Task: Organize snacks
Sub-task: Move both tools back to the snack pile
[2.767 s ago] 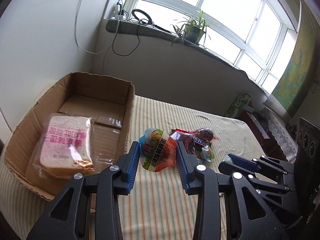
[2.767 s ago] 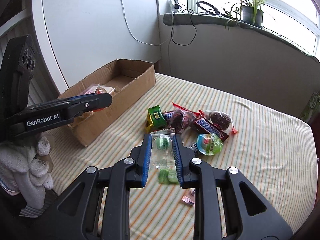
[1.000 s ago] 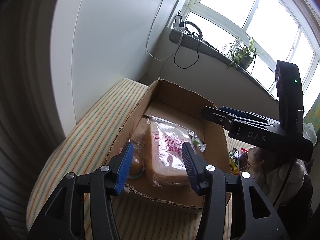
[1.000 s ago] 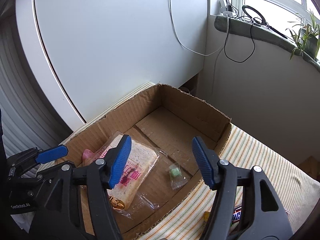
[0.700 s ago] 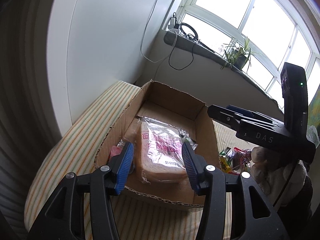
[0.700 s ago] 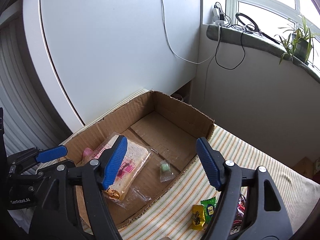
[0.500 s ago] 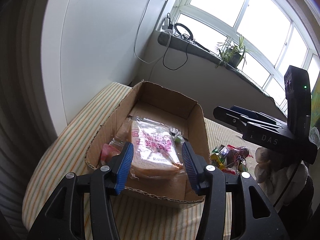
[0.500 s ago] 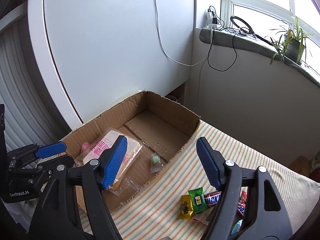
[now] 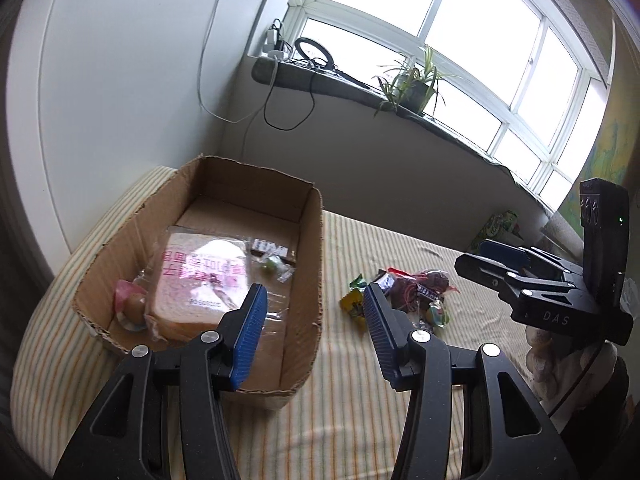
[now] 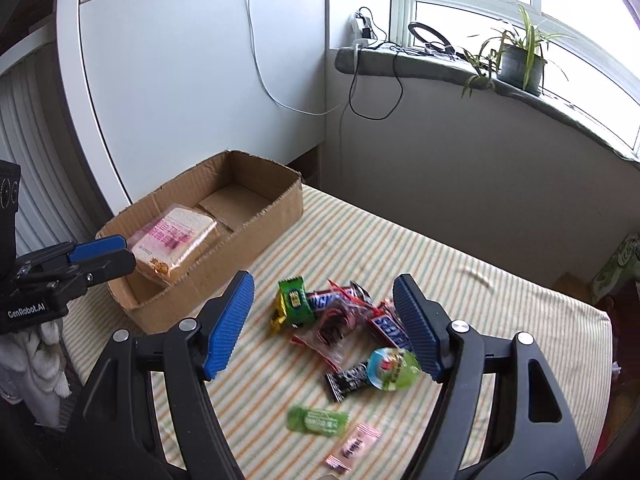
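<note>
Beyond the right gripper (image 10: 322,330), jaws apart and empty, snacks (image 10: 340,320) lie on the striped bed (image 10: 500,312); the left gripper (image 9: 312,330), also apart and empty, hovers near the box (image 9: 304,280) holding bread (image 9: 200,276).

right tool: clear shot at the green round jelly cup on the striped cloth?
Probably yes. The right tool is open and empty, hanging above the snack pile. The jelly cup lies at the pile's near edge, on top, overlapping only a black wrapper. Nothing blocks a descent.
</note>
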A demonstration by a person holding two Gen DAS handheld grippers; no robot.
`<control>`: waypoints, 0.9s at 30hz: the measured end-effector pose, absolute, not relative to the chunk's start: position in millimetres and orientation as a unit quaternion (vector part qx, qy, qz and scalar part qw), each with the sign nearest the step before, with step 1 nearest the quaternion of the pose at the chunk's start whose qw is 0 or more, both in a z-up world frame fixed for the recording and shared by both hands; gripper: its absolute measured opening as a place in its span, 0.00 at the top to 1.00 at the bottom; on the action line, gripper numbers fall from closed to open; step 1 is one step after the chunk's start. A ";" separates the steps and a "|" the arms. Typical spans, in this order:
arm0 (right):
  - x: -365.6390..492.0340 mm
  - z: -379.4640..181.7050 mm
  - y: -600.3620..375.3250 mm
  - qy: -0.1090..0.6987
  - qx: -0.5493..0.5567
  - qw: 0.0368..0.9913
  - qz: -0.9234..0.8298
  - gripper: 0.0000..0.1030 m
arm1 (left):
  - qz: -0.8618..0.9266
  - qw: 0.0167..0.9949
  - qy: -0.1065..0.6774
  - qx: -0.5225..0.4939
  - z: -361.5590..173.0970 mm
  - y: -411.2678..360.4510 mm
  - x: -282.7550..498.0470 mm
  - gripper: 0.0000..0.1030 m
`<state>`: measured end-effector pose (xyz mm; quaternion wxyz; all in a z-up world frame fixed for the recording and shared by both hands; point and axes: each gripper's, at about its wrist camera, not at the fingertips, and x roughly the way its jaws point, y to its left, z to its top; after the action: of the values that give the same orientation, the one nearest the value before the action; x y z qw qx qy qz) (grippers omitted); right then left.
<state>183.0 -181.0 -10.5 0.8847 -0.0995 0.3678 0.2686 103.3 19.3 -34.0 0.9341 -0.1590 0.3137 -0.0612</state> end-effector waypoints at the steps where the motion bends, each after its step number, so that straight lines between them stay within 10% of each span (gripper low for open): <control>1: 181.2 -13.0 -188.8 0.372 -0.099 0.884 0.265 0.27 | -0.065 0.934 0.315 -0.157 -34.8 14.2 104.2 0.52; 15: 132.9 -78.2 -248.2 0.443 -0.069 0.860 0.242 0.28 | -0.151 0.913 0.363 -0.109 -56.3 -61.5 118.4 0.53; 27: 135.4 -102.8 -240.3 0.469 -0.064 0.848 0.238 0.56 | -0.225 0.875 0.427 0.018 -82.2 -115.4 126.4 0.75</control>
<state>135.4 -240.3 -102.8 0.8484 -0.0636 0.4686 0.2378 126.4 -115.4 -82.2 0.8753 0.0185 0.4275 -0.2253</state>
